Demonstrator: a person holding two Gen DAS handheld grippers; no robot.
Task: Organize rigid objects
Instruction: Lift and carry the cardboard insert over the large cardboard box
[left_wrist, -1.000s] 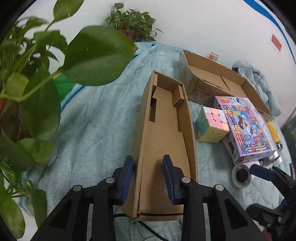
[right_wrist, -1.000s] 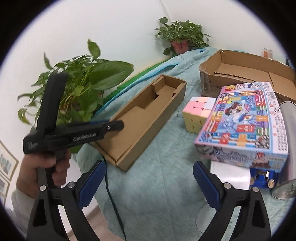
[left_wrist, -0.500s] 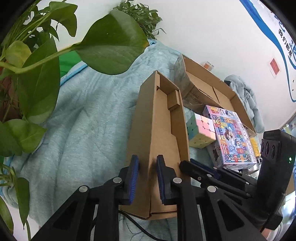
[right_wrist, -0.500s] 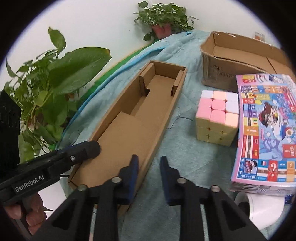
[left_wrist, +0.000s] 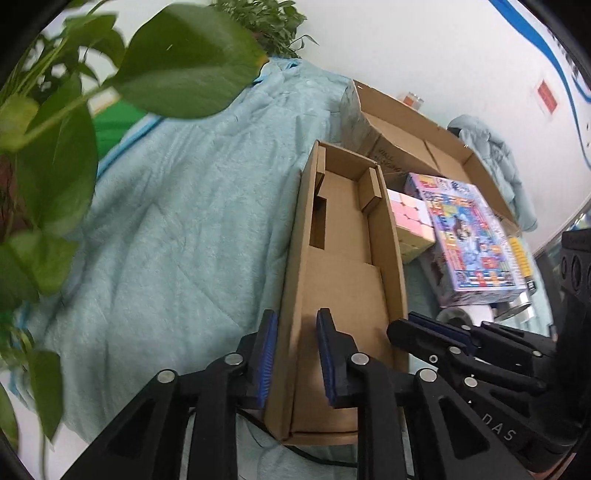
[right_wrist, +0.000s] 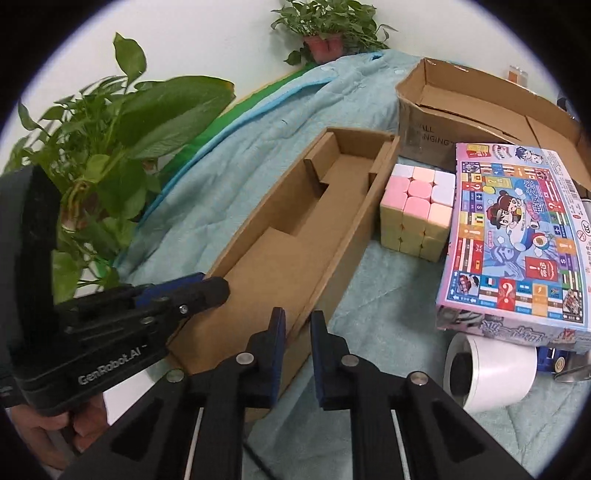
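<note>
Gripping the long cardboard tray (left_wrist: 343, 280) at its near end, one claw per side wall. Right claw (right_wrist: 297, 354) is clamped shut on the right wall. Left claw (left_wrist: 295, 356) straddles the left wall, jaws opening, pads not clearly pressing. Tray lies on the teal blanket (left_wrist: 177, 229), beside the puzzle cube (right_wrist: 417, 218) and game box (right_wrist: 517, 236). Risk: thin wall buckles or slips out, tray swings into the cube.

Black hand-held gripper (right_wrist: 297, 354), blue pads (right_wrist: 279, 354), silver screws
</note>
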